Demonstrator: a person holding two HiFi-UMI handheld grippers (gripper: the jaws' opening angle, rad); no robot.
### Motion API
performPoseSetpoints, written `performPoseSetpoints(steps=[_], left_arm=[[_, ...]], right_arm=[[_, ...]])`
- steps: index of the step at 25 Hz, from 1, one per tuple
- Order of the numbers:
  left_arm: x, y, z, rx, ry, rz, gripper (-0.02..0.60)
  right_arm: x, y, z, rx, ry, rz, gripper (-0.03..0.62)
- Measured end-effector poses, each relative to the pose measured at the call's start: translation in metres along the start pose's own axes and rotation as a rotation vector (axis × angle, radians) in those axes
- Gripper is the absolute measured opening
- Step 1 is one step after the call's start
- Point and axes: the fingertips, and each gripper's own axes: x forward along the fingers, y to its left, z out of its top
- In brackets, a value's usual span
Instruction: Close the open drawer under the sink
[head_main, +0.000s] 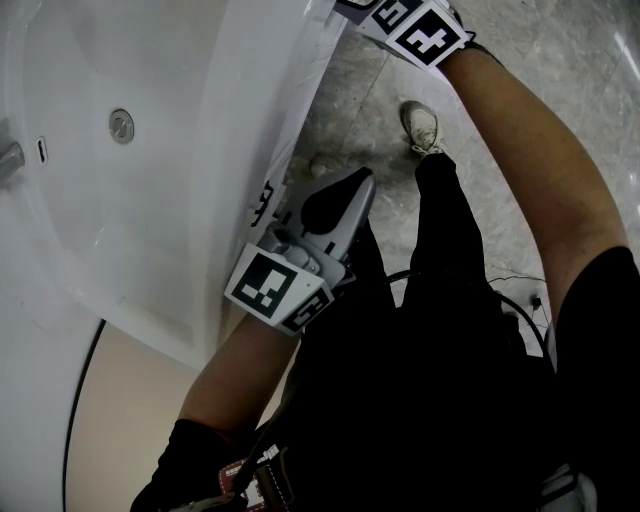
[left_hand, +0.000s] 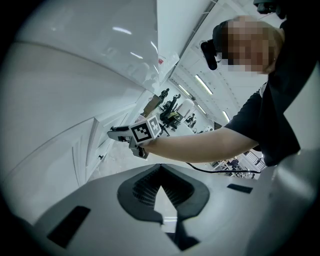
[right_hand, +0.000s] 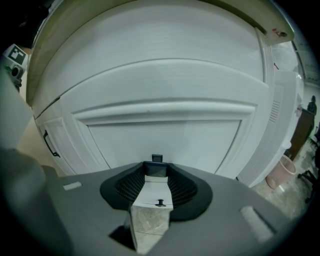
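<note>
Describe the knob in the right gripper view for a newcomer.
Start at the white cabinet front under the sink, with its big raised panel. Drop to the strip just above the marbled floor: the knob shows between the right gripper's fingers. It's a tiny dark stud, unlike the long bar handle further left.

The sink looks like smooth, glossy white ceramic, with a shiny metal drain. The floor is mottled grey stone, faintly polished. The cabinet front is smooth white with a satin sheen. The left claw and right claw are matt grey plastic with ribbed black pads. The trousers are matt black cloth.
</note>
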Motion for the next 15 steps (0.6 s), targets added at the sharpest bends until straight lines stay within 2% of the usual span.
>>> performPoseSetpoints(steps=[3,15], left_arm=[[-0.0030,0.0029,-0.0057,0.006,0.022,0.008,-0.003],[-0.0063,0.0003,-0.0028,0.009,0.019,0.011,-0.003]], right_arm=[[0.0014,-0.0002,0.0002,0.006,0.003,-0.005,0.138],[0.0050,-0.0002,0.0066,0.024,-0.005,-0.009,0.141]])
